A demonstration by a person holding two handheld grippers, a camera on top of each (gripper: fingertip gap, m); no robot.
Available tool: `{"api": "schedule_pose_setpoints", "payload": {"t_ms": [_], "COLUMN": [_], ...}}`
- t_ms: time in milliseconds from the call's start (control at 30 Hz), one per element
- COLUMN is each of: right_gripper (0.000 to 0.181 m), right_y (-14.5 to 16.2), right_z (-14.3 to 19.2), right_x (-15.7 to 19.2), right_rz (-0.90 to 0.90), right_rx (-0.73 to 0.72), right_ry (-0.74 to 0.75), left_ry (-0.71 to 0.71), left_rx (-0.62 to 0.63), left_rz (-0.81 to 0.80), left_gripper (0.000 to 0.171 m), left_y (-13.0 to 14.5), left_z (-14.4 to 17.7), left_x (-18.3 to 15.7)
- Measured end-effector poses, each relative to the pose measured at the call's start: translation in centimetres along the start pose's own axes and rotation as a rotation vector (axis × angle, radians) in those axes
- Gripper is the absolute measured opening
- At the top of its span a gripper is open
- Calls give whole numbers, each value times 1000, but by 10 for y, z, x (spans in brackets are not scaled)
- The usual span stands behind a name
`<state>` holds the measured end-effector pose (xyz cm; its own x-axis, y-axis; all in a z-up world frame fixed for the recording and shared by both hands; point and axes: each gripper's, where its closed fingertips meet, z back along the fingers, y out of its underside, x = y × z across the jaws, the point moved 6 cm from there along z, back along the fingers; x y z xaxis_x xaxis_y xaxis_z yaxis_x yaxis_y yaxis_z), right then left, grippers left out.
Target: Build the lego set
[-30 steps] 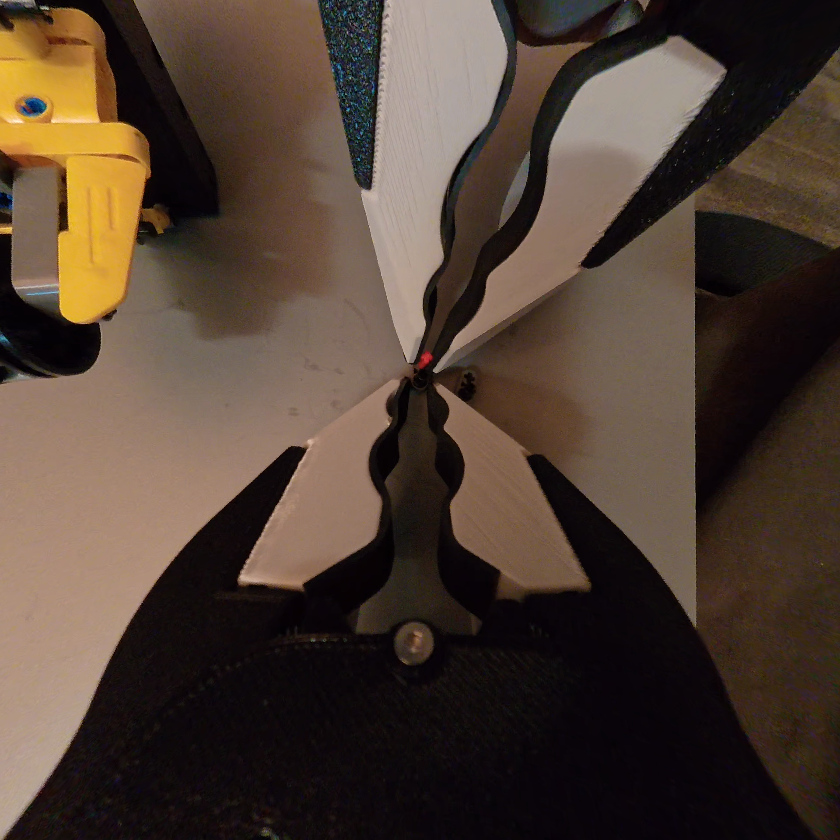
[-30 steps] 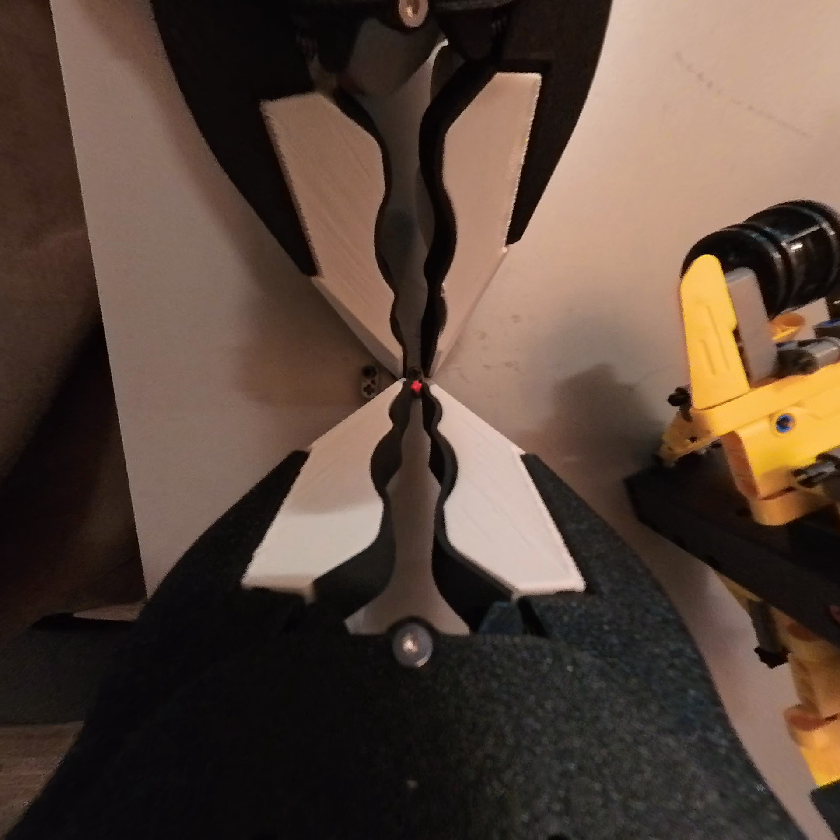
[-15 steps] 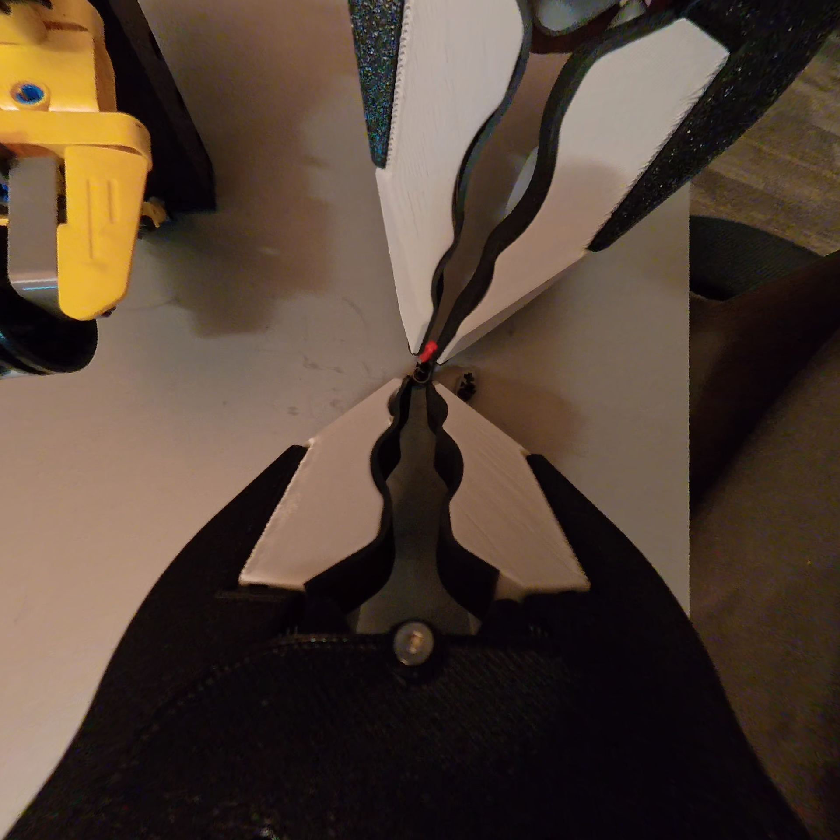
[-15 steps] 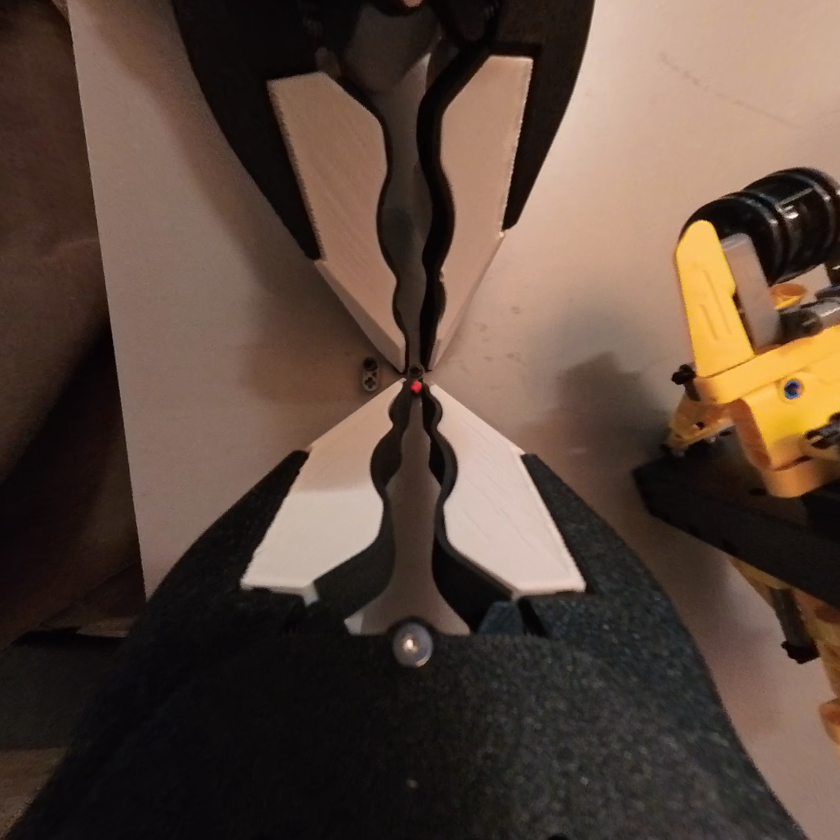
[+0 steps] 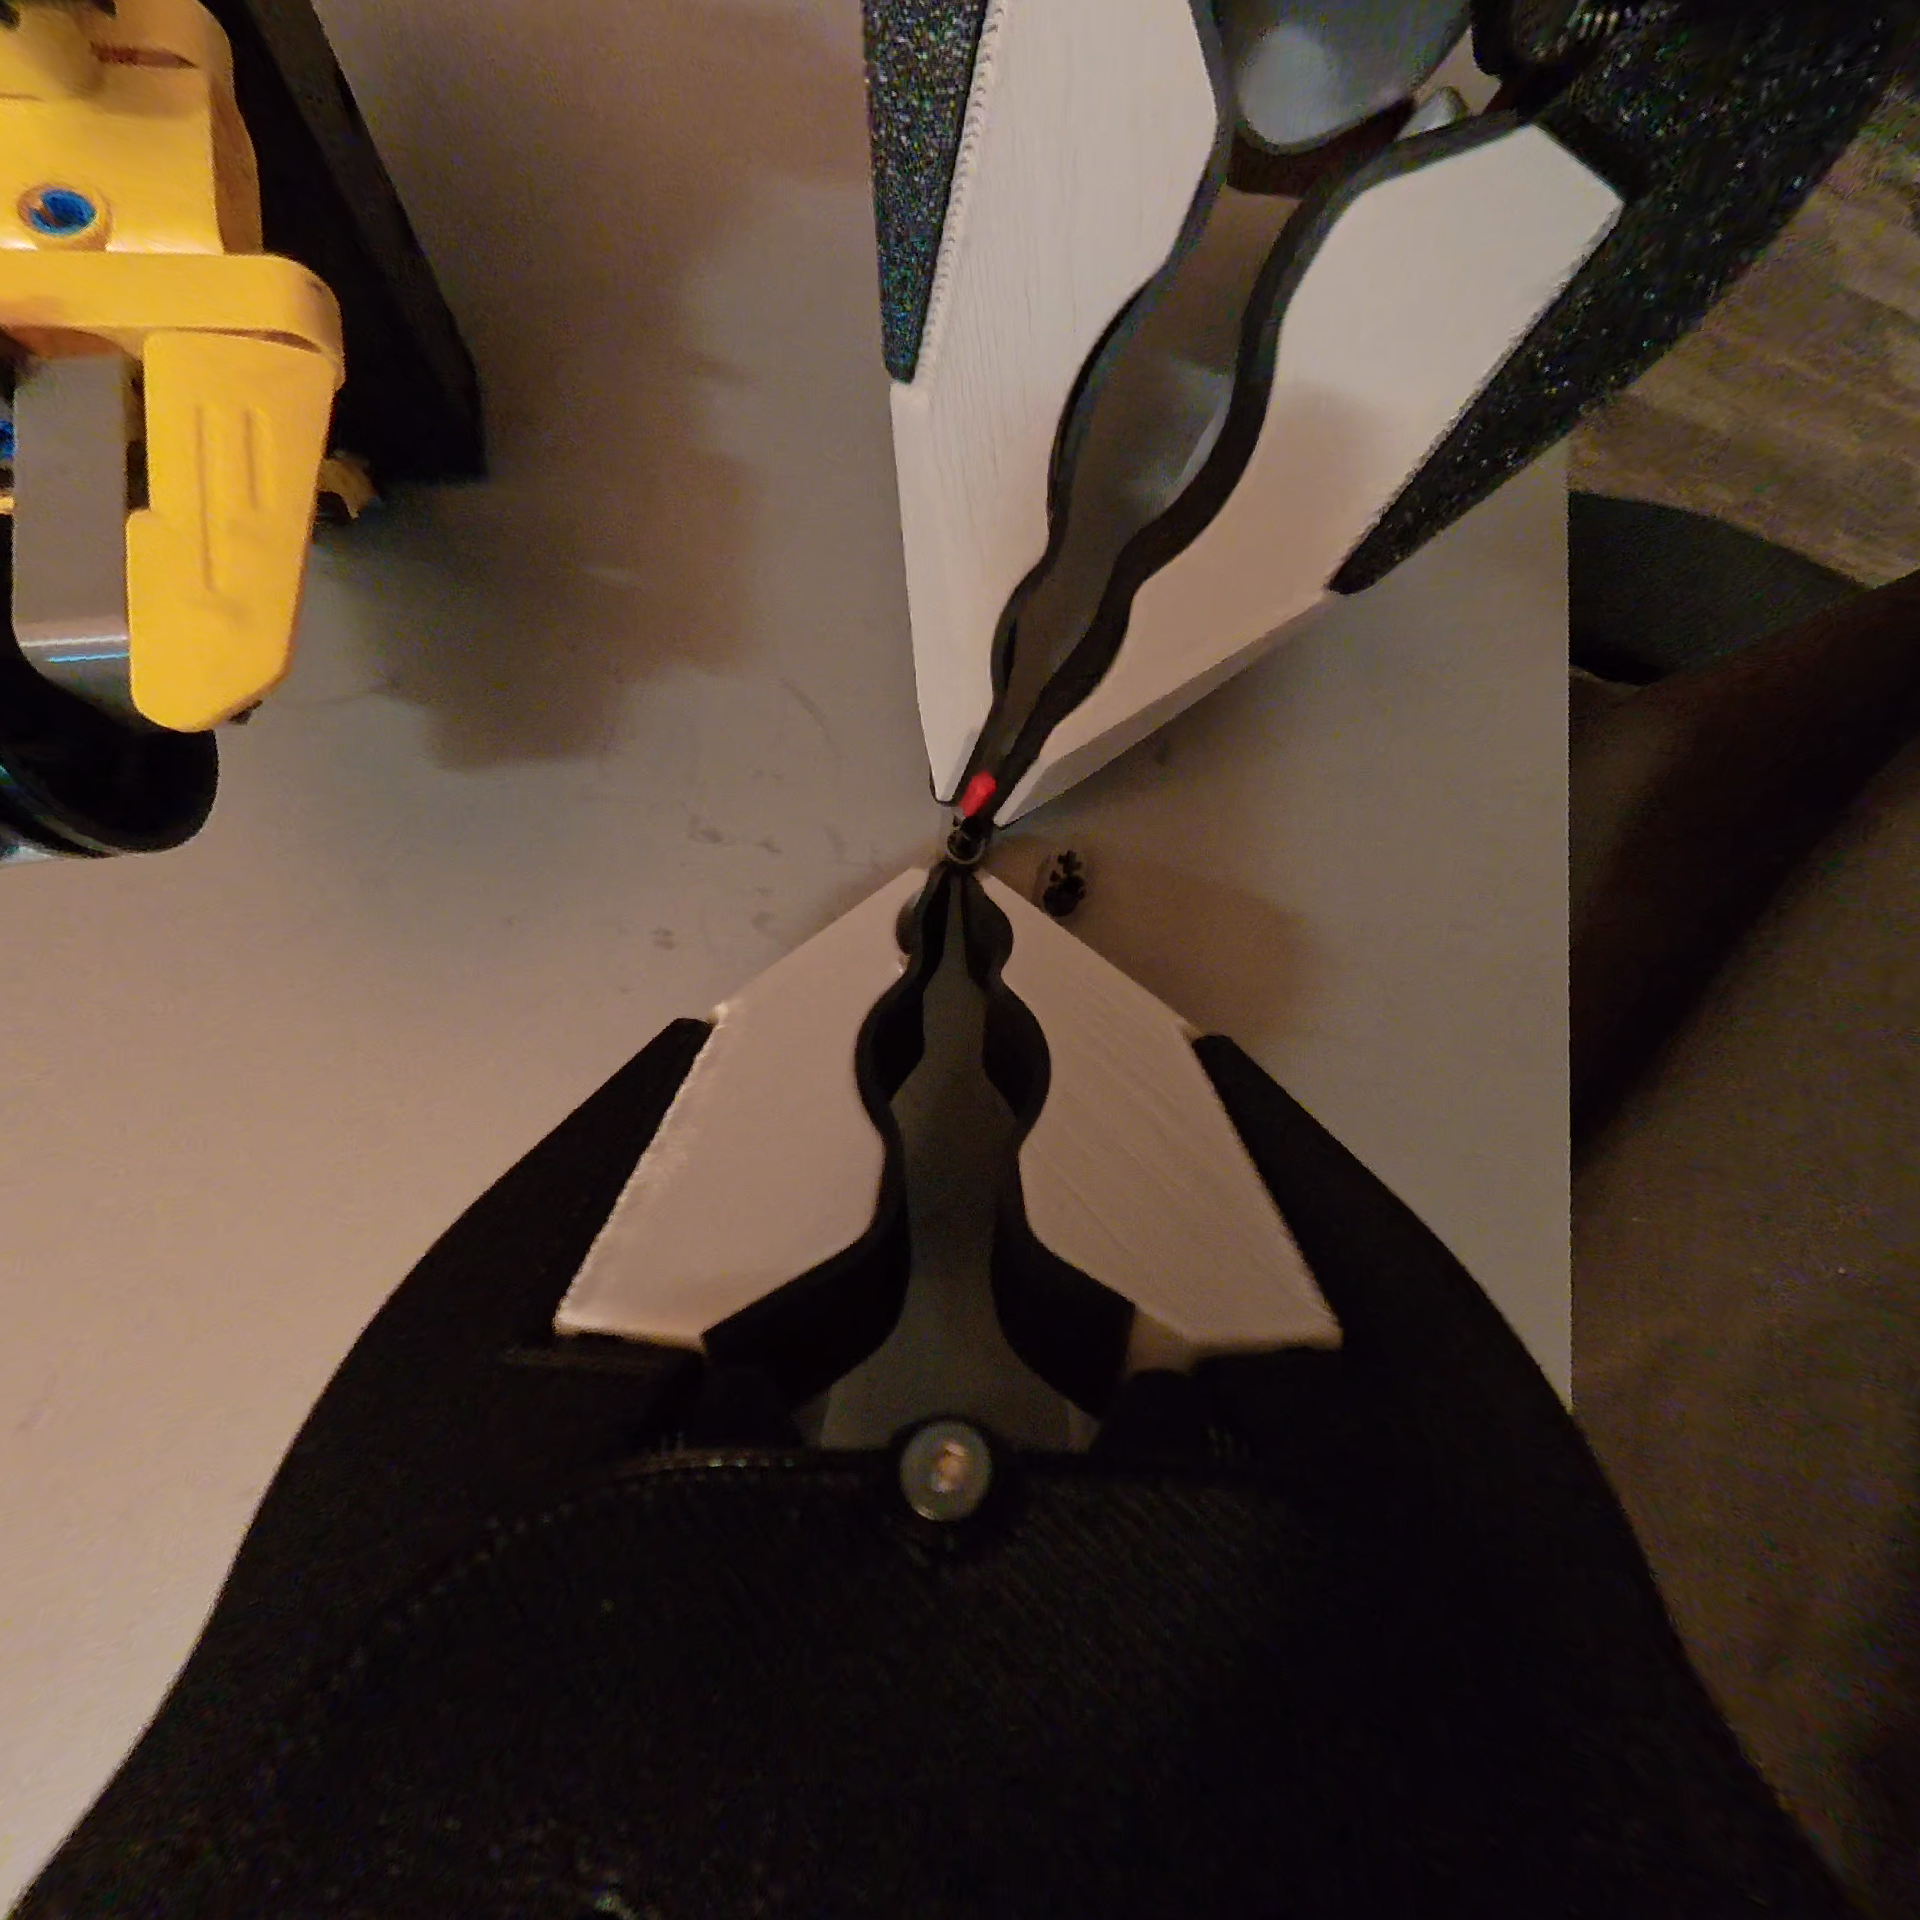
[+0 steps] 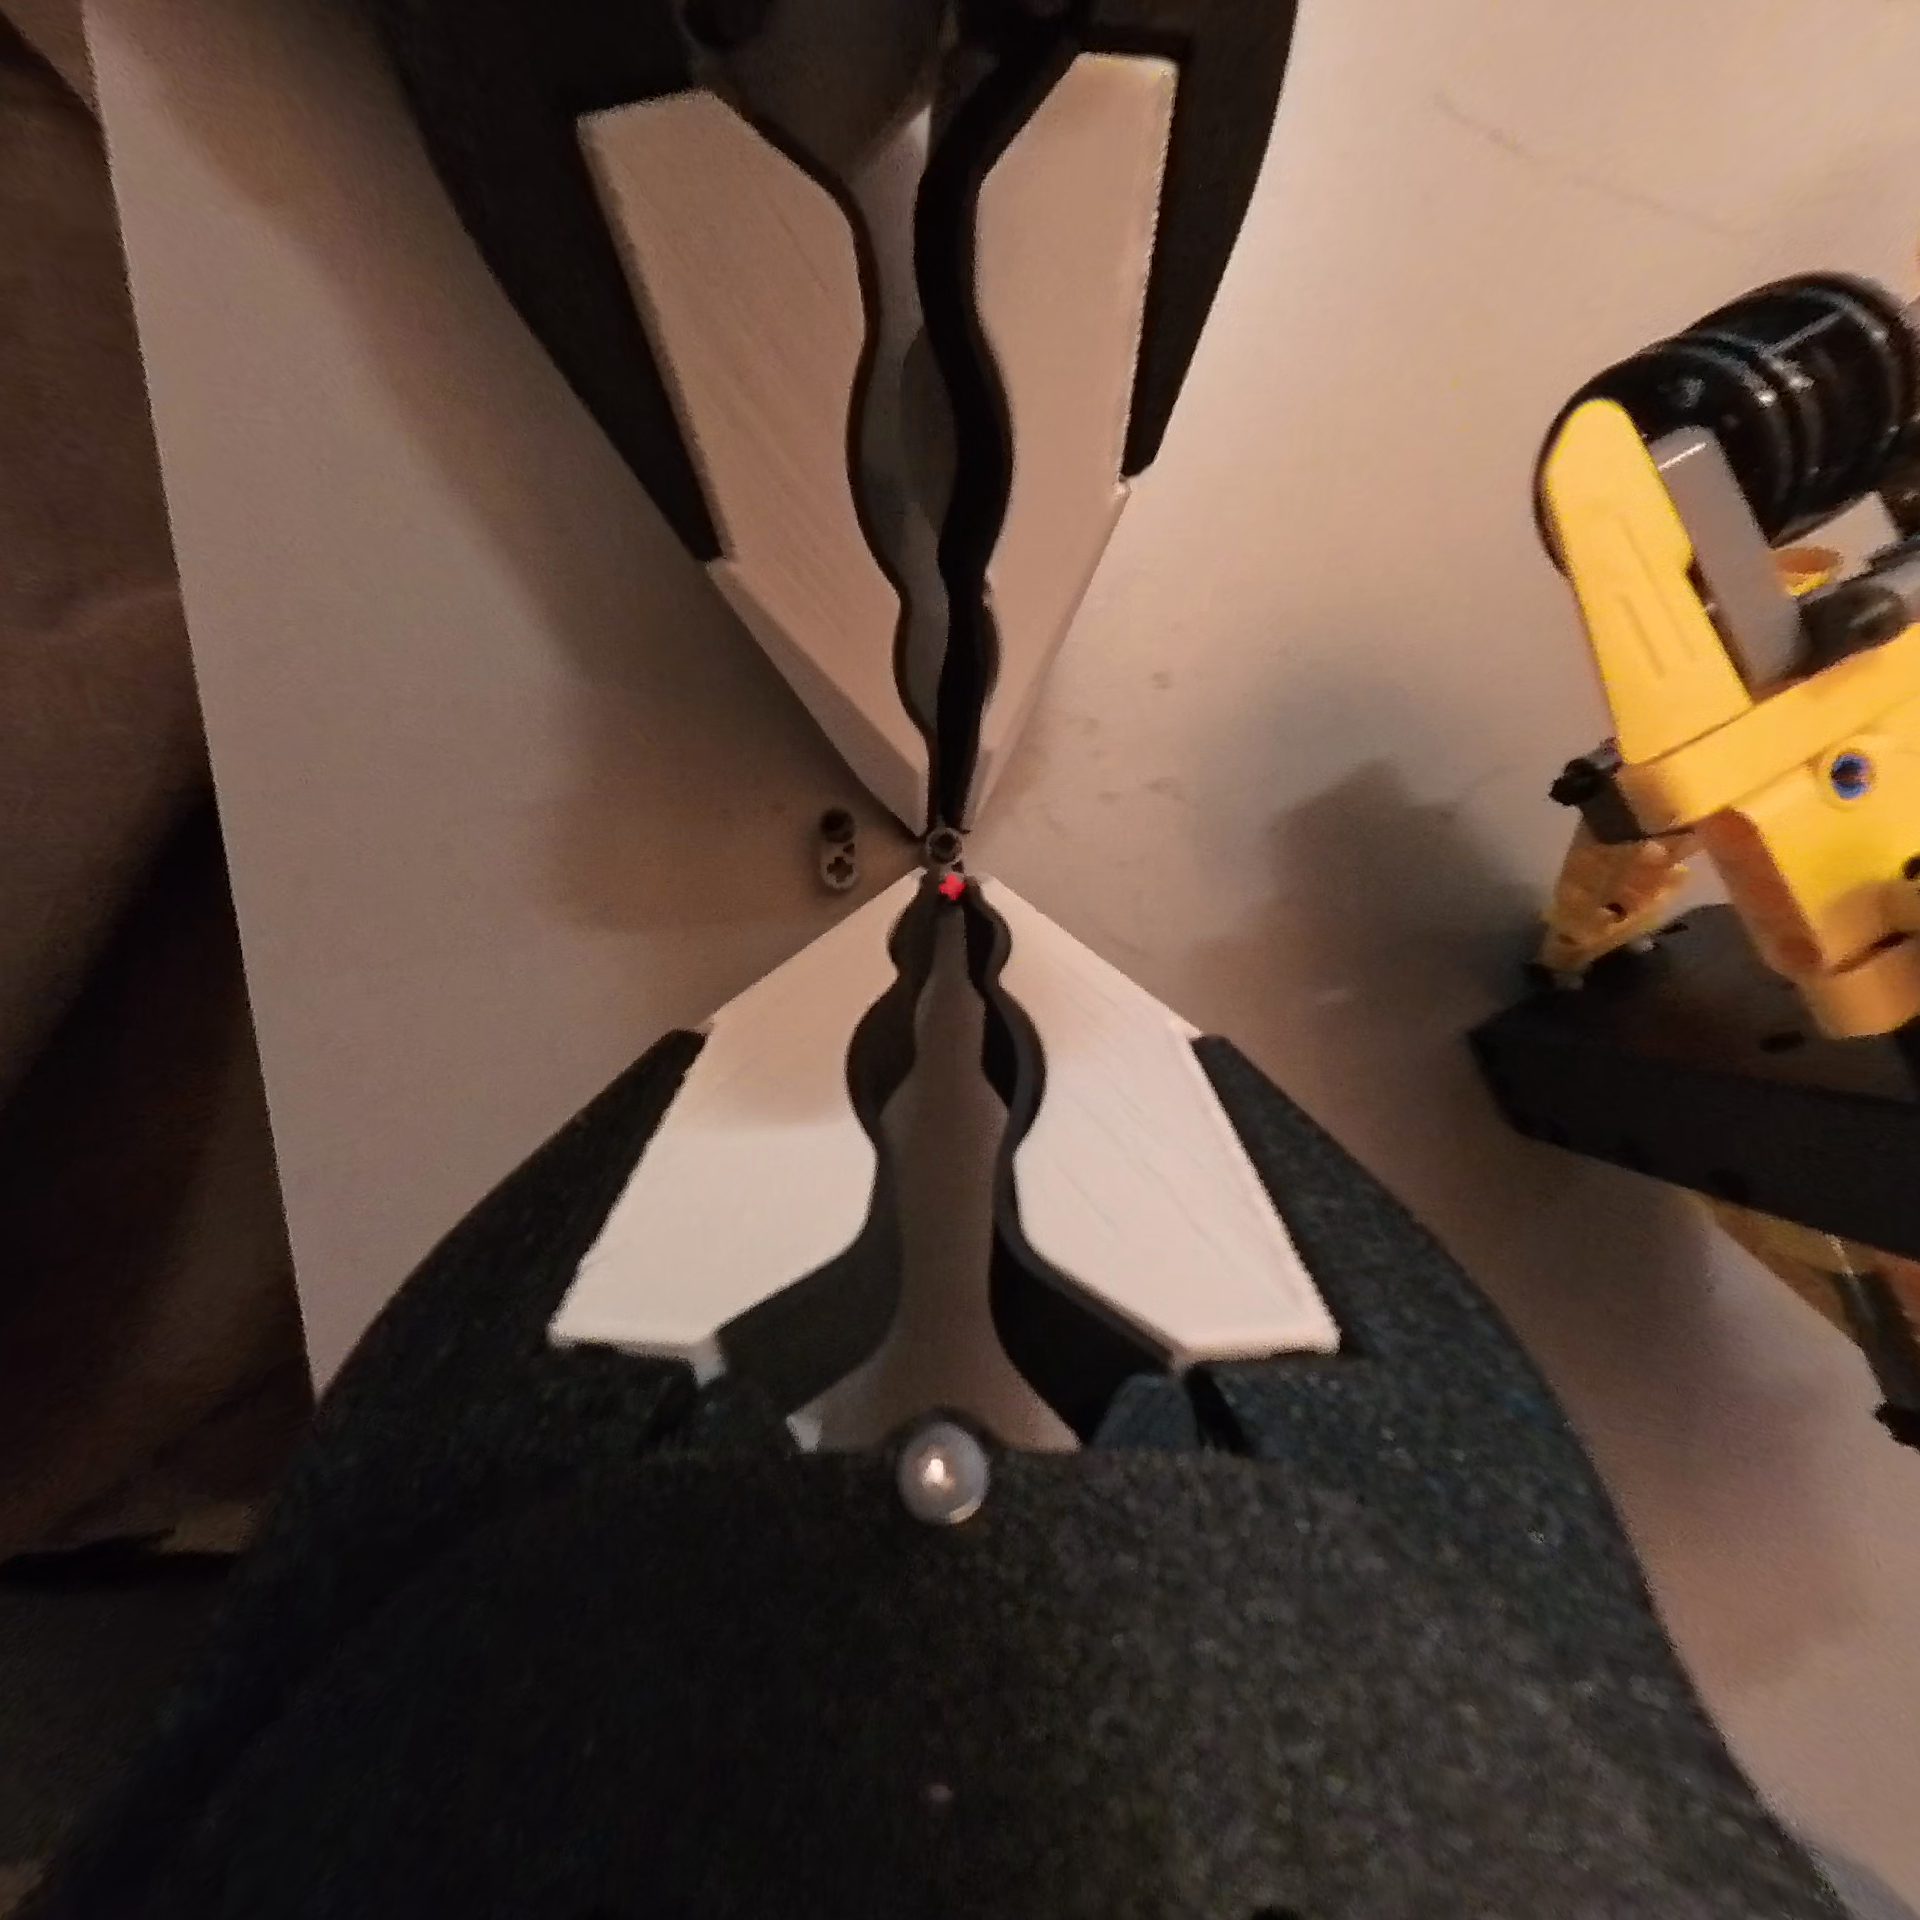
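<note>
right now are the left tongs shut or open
Shut: the left tongs pinch a small dark piece at their tips, no gap showing.

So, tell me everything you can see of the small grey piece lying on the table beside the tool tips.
The small grey piece is a short plastic connector with two holes in its face, one round, one cross-shaped. It lies flat on the white table, free of both tools, beside the point where the left tool and the right tool meet tip to tip. In the left wrist view it shows as a dark speck.

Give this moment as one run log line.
left gripper: shut on dark piece | right gripper: shut on red pin | tips meeting above white table
</note>
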<state>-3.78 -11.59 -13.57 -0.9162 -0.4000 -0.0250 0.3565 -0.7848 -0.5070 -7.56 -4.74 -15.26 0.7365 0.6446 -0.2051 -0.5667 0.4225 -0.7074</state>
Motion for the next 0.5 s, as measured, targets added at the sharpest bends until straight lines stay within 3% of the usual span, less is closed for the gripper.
{"api": "schedule_pose_setpoints", "payload": {"t_ms": [67, 133, 167, 333, 500], "right_gripper": [5, 29, 31, 19, 7], "right_y": [1, 4, 4, 7, 11], "right_z": [0, -3, -4, -2, -5], "right_x": [0, 2, 3, 3, 2], "right_rz": [3, 5, 10, 13, -49], "right_rx": [-18, -5, -8, -37, -109], "right_ry": [3, 20, 31, 86, 41], "left_ry": [-2, 2, 4, 5, 36], "left_rx": [0, 0, 0, 0, -5], "left_rz": [-2, 3, 7, 9, 11], "left_gripper": [0, 0, 0, 0, 6], "left_y": [0, 0, 0, 0, 0], "left_z": [0, 0, 0, 0, 1], "left_x": [0, 0, 1, 1, 0]}}
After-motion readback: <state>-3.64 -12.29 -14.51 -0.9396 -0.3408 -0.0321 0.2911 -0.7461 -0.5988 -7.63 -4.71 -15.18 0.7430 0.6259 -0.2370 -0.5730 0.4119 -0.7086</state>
